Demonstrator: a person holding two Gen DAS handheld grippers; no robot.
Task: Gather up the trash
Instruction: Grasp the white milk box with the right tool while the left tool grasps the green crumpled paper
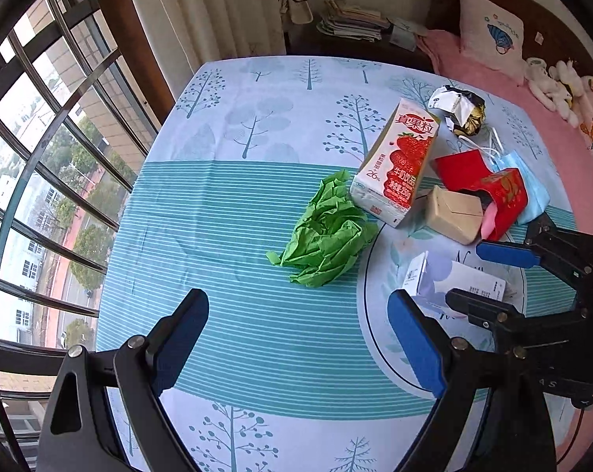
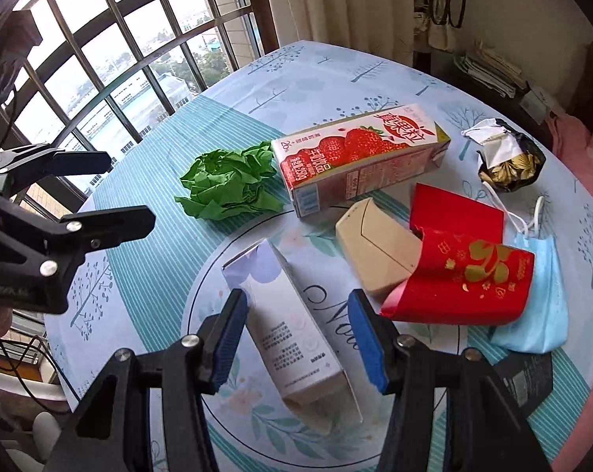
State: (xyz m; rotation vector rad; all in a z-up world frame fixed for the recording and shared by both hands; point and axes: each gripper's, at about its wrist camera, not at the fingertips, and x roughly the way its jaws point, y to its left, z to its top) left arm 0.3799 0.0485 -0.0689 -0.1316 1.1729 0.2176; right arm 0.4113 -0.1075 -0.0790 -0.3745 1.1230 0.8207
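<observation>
Straddling the white box [image 2: 296, 326] with my right gripper [image 2: 300, 342], I have its fingers apart, one pad on either long side and neither touching yet as far as I can tell. That box lies flat on the tabletop [image 2: 146, 259], running lengthwise between the fingers and away from me. It looks like thin empty card: light and stiff along its edges, but likely to dent if I squeeze hard, so I would close gently across the narrow width near its middle. My left gripper [image 1: 296, 338] hangs with fingers wide apart and nothing between them; ahead of it, slightly to the right, sits the green paper [image 1: 327, 232], crumpled, soft and nearly weightless, which should take a pinch anywhere through its bulk. Past the right fingers lies the strawberry carton [image 2: 359, 157] on its side, touching the paper's edge; I judge it rigid, possibly slick, best taken across its short faces. Right of those fingers a beige box [image 2: 375, 251] pokes out of a red envelope [image 2: 465, 279], with a blue mask [image 2: 540, 303] partly beneath; mask and envelope are limp and flat, awkward to lift off the cloth. Farther off is a crushed wrapper [image 2: 508, 157]. No bin shows in either view.
</observation>
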